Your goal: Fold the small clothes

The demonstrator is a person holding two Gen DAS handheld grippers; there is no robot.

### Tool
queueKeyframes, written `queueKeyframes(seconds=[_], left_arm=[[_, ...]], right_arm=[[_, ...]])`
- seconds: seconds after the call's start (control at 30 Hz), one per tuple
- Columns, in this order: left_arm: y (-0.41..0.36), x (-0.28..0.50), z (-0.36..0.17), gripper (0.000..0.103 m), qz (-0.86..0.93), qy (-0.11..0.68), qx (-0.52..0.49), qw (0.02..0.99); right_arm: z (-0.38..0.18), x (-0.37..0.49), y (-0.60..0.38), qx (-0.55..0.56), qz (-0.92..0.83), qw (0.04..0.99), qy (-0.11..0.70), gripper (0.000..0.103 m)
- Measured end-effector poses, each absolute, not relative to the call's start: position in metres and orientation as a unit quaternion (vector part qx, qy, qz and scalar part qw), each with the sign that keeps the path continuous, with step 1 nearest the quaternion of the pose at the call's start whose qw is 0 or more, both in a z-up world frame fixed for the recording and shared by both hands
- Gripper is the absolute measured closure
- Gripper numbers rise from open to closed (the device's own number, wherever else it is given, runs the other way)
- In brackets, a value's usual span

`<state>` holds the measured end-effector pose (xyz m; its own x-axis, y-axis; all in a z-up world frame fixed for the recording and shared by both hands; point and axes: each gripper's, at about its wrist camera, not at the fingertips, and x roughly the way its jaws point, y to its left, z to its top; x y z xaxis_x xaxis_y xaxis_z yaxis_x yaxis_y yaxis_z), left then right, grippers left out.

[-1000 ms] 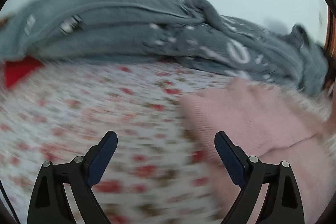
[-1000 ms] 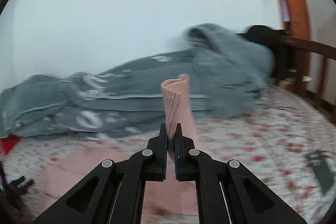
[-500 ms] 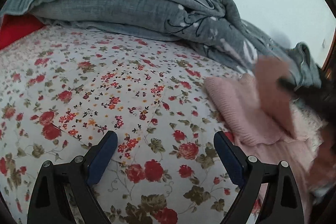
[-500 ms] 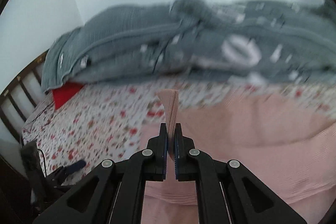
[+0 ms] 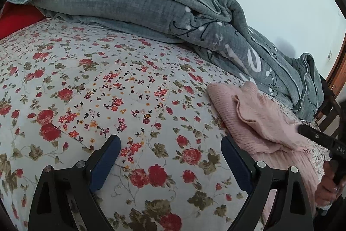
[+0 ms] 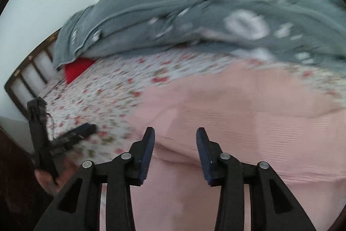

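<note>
A pink ribbed garment (image 5: 257,120) lies on the floral bedsheet (image 5: 108,88), with one part folded over onto itself. In the right wrist view it (image 6: 237,114) fills the lower middle, blurred. My left gripper (image 5: 170,157) is open and empty, low over bare sheet just left of the garment's edge. My right gripper (image 6: 175,148) is open and empty, just above the pink cloth. Part of the right gripper's body (image 5: 320,140) shows at the right edge of the left wrist view. The left gripper also shows in the right wrist view (image 6: 71,138).
A bunched grey quilt (image 5: 164,8) runs along the back of the bed against a pale wall. A red pillow (image 5: 15,18) peeks out at the far left. A dark wooden bed frame (image 6: 28,75) borders the bed's end.
My right gripper carried the pinched pink cloth leftward over the garment, then opened and let it go; it now lies folded. My left gripper stayed open and moved little in the last half second.
</note>
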<state>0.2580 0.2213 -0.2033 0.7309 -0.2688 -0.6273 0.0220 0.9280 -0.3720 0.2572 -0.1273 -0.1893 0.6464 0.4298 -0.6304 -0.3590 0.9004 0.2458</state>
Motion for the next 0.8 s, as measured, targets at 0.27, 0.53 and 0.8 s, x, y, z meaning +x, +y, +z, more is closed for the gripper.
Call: queueKeyframes(seconds=[0.27,0.53,0.8], left_arm=[[0.127,0.275,-0.174,0.014,-0.144,0.362,-0.119,0.913],[0.113,0.291,-0.19,0.076,-0.112,0.377,-0.216,0.894],[0.119,0.274,-0.21,0.096,-0.122,0.391,-0.253,0.876]], right_arm=[[-0.197,0.239,-0.28,0.053,0.045,0.939,0.338,0.054],[-0.226,0.242,-0.323,0.116,0.052,0.927,0.354,0.054],[-0.237,0.251,-0.321,0.123,0.047,0.92,0.369,0.054]])
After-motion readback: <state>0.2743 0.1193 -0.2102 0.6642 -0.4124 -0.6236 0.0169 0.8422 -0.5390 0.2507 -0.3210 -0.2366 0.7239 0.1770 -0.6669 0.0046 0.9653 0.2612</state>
